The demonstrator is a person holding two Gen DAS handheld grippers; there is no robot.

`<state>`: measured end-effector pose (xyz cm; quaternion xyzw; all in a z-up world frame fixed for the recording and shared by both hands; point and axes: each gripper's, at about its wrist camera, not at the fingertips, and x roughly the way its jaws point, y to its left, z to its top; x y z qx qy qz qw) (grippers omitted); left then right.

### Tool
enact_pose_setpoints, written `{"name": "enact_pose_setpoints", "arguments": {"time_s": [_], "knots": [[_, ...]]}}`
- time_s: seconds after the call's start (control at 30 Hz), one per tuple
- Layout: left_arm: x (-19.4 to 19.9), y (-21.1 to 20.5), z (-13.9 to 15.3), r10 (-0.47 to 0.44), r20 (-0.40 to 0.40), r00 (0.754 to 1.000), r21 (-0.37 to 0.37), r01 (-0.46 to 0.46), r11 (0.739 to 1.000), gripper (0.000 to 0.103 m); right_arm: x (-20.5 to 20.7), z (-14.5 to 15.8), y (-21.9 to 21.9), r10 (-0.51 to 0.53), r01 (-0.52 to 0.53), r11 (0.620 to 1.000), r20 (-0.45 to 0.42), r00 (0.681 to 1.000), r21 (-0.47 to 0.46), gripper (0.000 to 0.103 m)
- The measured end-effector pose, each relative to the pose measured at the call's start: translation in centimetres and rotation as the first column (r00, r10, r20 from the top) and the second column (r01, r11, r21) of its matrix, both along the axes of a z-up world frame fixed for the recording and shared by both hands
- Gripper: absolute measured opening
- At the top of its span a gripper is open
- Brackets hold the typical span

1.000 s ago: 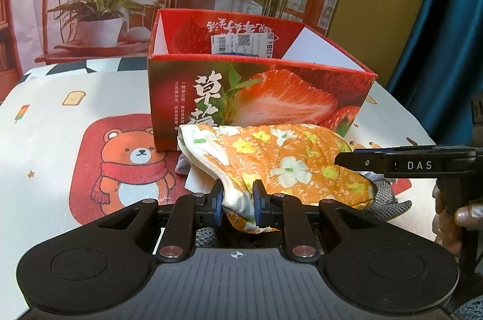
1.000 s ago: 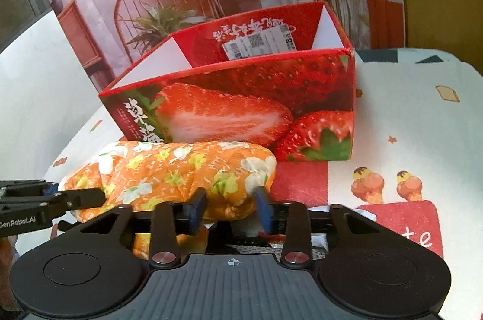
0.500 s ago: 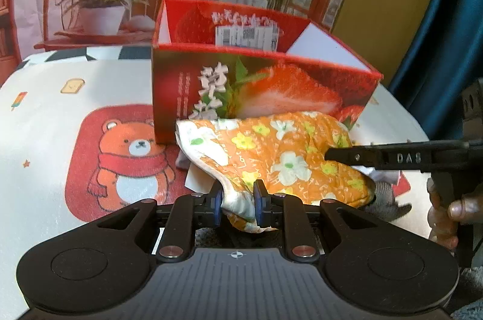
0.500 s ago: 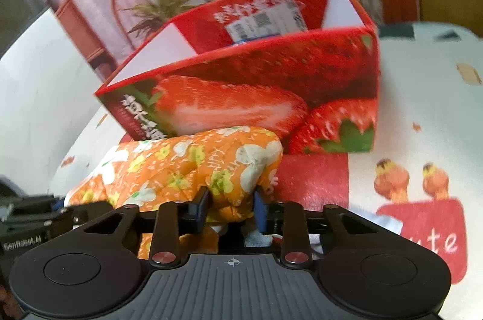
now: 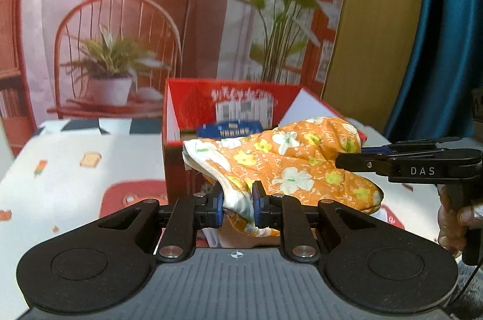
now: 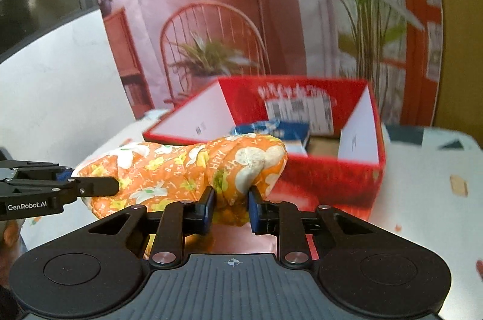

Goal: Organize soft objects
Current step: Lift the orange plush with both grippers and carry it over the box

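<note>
An orange floral padded cloth (image 5: 289, 163) hangs in the air between both grippers, level with the rim of the red strawberry box (image 5: 181, 109). My left gripper (image 5: 237, 207) is shut on its white-lined end. My right gripper (image 6: 231, 207) is shut on its other end (image 6: 241, 166); it also shows in the left wrist view (image 5: 350, 160). The open box (image 6: 332, 184) stands just behind the cloth and holds a blue packet (image 6: 286, 130). The left gripper shows at the left of the right wrist view (image 6: 90, 187).
The table has a white cloth with a red bear print (image 5: 132, 196) and small cartoon prints (image 6: 457, 184). A printed backdrop with chair and plants (image 5: 120, 48) stands behind the box. A blue curtain (image 5: 446, 33) hangs at right.
Both grippers have lifted the orange cloth from the table up to the box's rim. The inside of the box has come into view.
</note>
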<state>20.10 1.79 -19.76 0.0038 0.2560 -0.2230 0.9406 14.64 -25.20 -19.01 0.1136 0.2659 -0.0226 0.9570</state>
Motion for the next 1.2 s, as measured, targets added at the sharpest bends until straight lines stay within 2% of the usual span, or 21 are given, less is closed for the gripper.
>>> {"name": "enact_pose_setpoints", "arguments": {"time_s": [0.3,0.63,0.87,1.03,1.2], "knots": [[-0.3,-0.2,2.0,0.015,0.058,0.998,-0.027,-0.013,1.000,0.019,0.0,3.3,-0.1,0.020,-0.016,0.999,0.079,0.997,-0.050,0.021],[0.9,-0.5,2.8,0.008,0.066,0.998,-0.042,-0.005,0.999,0.019,0.7,4.2,-0.5,0.017,-0.010,0.998,0.096,0.995,-0.070,0.021],[3.4,-1.5,3.9,0.003,0.089,0.996,-0.022,-0.001,1.000,0.019,2.3,4.8,-1.7,0.008,0.000,0.996,0.105,0.994,-0.084,0.021],[6.6,-2.9,5.1,-0.003,0.113,0.994,0.008,0.002,1.000,0.019,4.6,5.6,-3.1,-0.002,0.015,0.993,0.111,0.994,-0.115,0.021],[10.5,-4.1,5.3,0.016,0.099,0.995,0.024,-0.018,1.000,0.019,7.4,6.2,-5.1,-0.034,0.050,0.989,0.113,0.993,-0.142,0.021]]}}
